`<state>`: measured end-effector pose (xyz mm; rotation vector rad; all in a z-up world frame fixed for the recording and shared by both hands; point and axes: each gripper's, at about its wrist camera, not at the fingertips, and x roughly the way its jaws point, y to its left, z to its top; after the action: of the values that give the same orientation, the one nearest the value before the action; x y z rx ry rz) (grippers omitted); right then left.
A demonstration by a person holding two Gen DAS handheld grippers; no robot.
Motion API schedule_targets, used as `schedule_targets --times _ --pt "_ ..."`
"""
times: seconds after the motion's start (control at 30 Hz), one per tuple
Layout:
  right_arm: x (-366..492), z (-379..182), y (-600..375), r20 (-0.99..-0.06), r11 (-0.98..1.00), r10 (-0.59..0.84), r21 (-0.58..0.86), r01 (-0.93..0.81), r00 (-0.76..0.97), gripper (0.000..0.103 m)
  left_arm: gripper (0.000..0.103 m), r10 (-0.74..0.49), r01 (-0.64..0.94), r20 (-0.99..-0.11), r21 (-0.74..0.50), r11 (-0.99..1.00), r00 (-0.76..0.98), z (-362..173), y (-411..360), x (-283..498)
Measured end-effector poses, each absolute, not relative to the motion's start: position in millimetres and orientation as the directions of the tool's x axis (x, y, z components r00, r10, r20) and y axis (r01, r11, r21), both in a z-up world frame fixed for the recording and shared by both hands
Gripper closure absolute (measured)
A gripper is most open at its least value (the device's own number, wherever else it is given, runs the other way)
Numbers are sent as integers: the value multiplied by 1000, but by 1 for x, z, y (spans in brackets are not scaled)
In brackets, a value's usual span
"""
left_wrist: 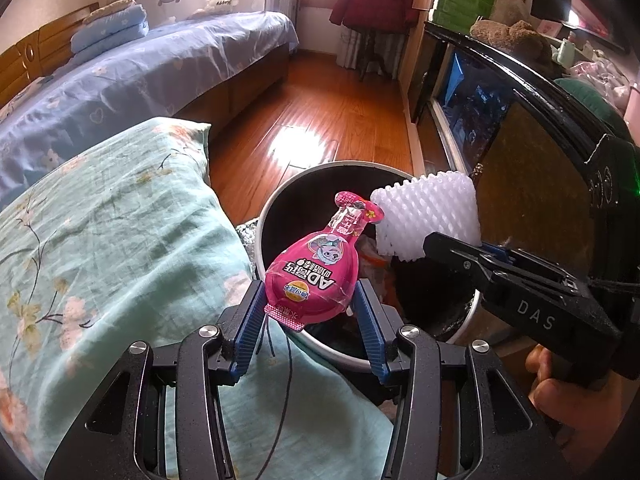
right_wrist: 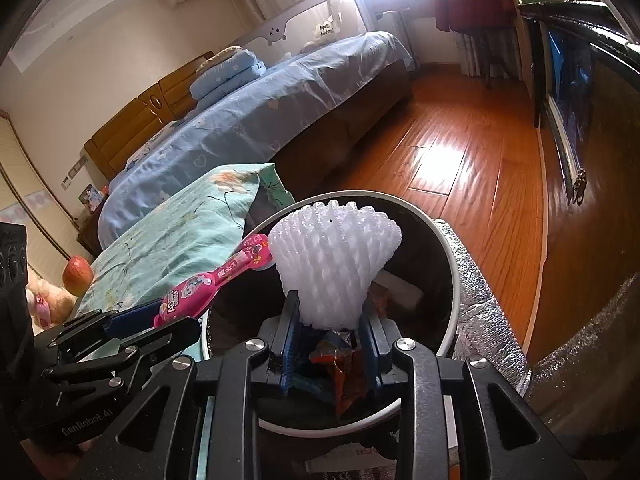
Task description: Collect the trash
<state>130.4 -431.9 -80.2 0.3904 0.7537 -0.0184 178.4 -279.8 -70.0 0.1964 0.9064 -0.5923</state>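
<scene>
Left gripper (left_wrist: 310,312) jaws pinching the light, slippery pink wrapper (left_wrist: 310,272) low, right gripper (right_wrist: 329,322) jaws squeezing soft, springy foam net (right_wrist: 334,268) at base, over bin (right_wrist: 448,256).

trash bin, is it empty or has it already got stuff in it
Not empty. Inside the trash bin, under the white foam net held above it, orange wrappers and a pale scrap lie at the bottom. How full, cannot tell.

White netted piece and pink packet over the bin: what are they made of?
White netted piece: looks like soft foam mesh, matte, with open diamond cells. Pink packet: seems glossy printed plastic film, with glare and a crimped seal edge.
</scene>
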Motion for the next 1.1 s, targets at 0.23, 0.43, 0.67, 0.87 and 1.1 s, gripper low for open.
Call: schedule_targets --times 0.23,0.43,0.67,0.87,1.1 --pt "133 -81 -435 -677 929 119 333 159 726 73 57 -396 561 -790 -81 824 468 -70 -284 180" --pt "134 -81 -437 -684 926 121 338 167 719 63 56 -384 561 -795 -67 825 470 -69 -286 179" --pt "128 -74 -441 -672 920 107 346 183 733 44 43 -391 536 -765 -71 841 512 -55 -266 172" --pt "113 -66 -431 -644 916 111 361 174 757 31 38 -394 481 -739 -107 870 547 -49 -225 153" --pt "85 -57 -396 -607 916 135 378 136 783 21 35 -369 389 -700 -141 910 611 -45 -168 121"
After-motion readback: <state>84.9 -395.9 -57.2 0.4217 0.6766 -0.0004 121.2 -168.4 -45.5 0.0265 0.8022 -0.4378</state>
